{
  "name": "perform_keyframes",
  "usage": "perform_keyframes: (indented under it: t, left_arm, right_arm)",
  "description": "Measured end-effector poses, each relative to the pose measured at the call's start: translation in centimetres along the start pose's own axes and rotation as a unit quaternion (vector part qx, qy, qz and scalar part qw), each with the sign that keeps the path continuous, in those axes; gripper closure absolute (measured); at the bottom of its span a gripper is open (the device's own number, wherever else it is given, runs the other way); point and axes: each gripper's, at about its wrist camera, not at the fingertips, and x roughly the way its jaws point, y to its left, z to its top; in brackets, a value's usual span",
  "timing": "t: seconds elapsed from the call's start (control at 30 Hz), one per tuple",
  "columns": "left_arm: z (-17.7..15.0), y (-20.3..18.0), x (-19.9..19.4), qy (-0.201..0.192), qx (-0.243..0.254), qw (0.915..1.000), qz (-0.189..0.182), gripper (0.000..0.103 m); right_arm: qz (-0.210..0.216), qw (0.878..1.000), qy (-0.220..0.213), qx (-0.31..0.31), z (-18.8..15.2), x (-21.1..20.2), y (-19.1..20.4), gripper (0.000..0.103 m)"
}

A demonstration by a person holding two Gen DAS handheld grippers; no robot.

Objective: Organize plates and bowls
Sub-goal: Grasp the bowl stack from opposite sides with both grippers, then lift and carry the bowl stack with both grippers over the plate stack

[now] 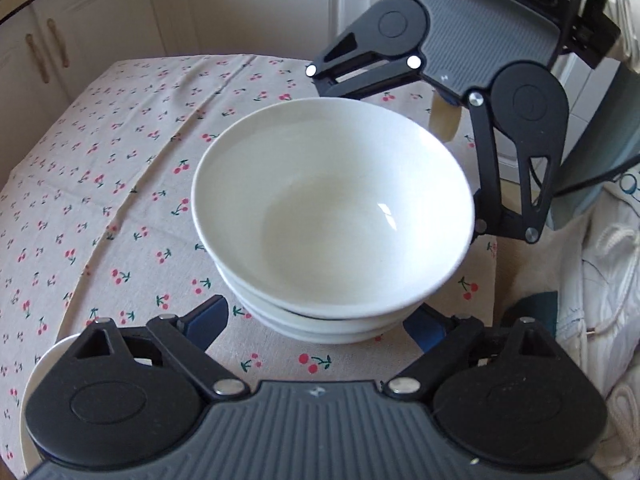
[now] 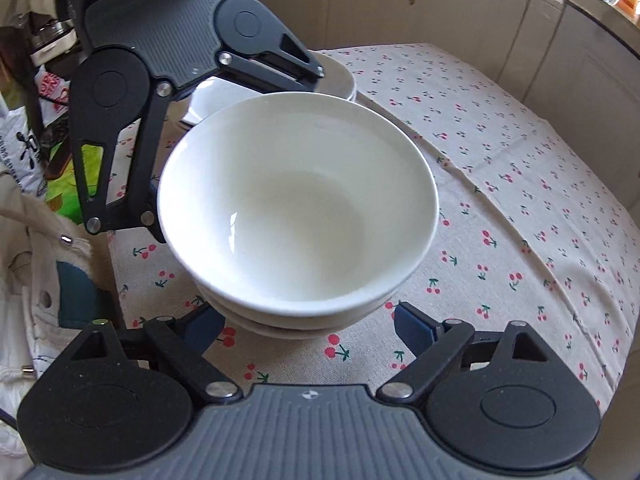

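Left wrist view: stack of white bowls sitting on cherry-print tablecloth; left gripper straddling its base, spread, pads not visibly pressing; cabinets behind. Right wrist view: right gripper likewise spread; stacked plates showing beyond.

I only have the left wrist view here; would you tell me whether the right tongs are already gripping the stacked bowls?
Observer: Not yet. The right tongs straddle the bowl stack, and tablecloth shows between one blue pad and the bowls.
Operator: What lies beyond my own tongs?
Observer: Stacked white plates sit just behind the left tongs.
Operator: Anything off that table edge?
Observer: Printed bags and a green packet.
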Motion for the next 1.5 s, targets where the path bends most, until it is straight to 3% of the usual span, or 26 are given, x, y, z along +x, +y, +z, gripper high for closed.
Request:
perform_keyframes:
  t: [0.2,0.63,1.23,1.5]
  left_arm:
    - [0.0,0.7,0.1,-0.004,0.005,0.9996,-0.028,0.015]
    - [0.3,0.8,-0.1,-0.012,0.014,0.9986,-0.049,0.015]
    - [0.2,0.8,-0.1,-0.015,0.009,0.9987,-0.048,0.016]
    - [0.4,0.7,-2.2,-0.028,0.008,0.999,-0.035,0.016]
  right_arm:
    - [0.026,1.0,-0.002,0.002,0.7,-0.4,-0.2,0.013]
    - [0.017,1.0,0.005,-0.002,0.7,-0.1,-0.1,0.014]
    - [0.016,1.0,0.024,0.009,1.0,0.1,-0.1,0.018]
    - [0.006,1.0,0.025,-0.007,2.4,-1.1,0.4,0.018]
